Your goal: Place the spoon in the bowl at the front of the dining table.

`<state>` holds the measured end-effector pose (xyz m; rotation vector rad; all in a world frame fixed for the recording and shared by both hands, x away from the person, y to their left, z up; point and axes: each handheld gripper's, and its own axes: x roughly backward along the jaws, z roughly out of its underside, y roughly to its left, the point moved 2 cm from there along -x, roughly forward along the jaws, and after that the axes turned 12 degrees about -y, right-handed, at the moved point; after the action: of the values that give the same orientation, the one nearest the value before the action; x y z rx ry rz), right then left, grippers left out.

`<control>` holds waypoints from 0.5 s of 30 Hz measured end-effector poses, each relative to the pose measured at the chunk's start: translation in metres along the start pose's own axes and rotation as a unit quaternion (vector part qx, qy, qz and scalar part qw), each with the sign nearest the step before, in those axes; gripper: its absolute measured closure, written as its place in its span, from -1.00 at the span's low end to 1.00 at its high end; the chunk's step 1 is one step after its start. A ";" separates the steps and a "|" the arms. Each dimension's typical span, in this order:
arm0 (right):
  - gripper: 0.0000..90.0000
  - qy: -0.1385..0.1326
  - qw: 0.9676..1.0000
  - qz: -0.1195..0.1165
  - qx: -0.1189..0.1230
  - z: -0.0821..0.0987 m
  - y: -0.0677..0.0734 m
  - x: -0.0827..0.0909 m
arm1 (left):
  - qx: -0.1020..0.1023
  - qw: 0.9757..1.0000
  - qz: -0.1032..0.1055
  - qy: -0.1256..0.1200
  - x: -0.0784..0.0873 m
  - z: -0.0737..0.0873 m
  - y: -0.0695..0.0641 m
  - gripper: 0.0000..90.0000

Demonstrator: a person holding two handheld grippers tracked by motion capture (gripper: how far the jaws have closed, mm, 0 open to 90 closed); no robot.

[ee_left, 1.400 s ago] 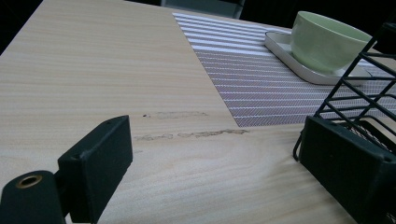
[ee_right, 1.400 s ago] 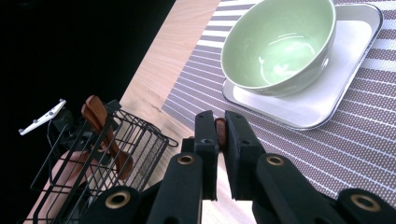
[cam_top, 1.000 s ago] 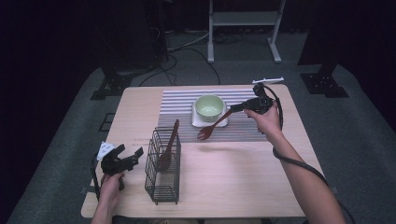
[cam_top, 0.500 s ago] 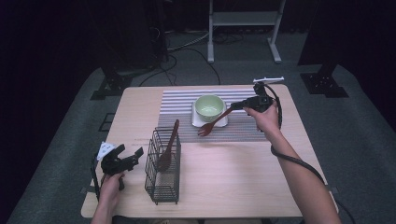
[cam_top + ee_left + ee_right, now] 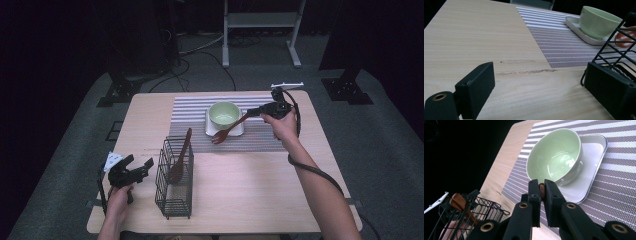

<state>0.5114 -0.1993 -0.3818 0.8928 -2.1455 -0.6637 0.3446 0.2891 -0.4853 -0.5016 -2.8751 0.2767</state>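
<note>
Two arms extended, right gripper point(image 5: 256, 111) pinching wooden fork point(image 5: 229, 129) (tilted), left gripper point(image 5: 134, 170) agape, empty.

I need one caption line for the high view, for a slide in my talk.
Right gripper holds a wooden fork beside the green bowl; left gripper rests open near the wire basket.

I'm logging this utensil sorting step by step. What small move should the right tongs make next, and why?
Probably carry the wooden fork toward the wire basket. The right tongs are shut on its handle, its head hangs by the green bowl, and a wooden spoon already stands in that basket.
</note>
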 end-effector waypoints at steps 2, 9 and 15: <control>0.85 -0.003 1.000 0.000 -0.002 -0.001 -0.001 0.001 | 0.000 1.000 0.000 0.000 0.000 0.000 0.000 -0.80; 0.85 -0.011 1.000 0.000 -0.003 -0.007 0.000 0.002 | 0.003 1.000 -0.002 -0.002 0.000 0.000 0.000 -0.80; 0.85 -0.017 1.000 0.001 -0.004 -0.014 0.002 0.004 | 0.002 1.000 -0.001 -0.001 0.000 0.000 0.000 -0.80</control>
<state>0.5193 -0.2034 -0.3707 0.8800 -2.1721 -0.6917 0.3448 0.2890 -0.4853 -0.4976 -2.8766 0.2837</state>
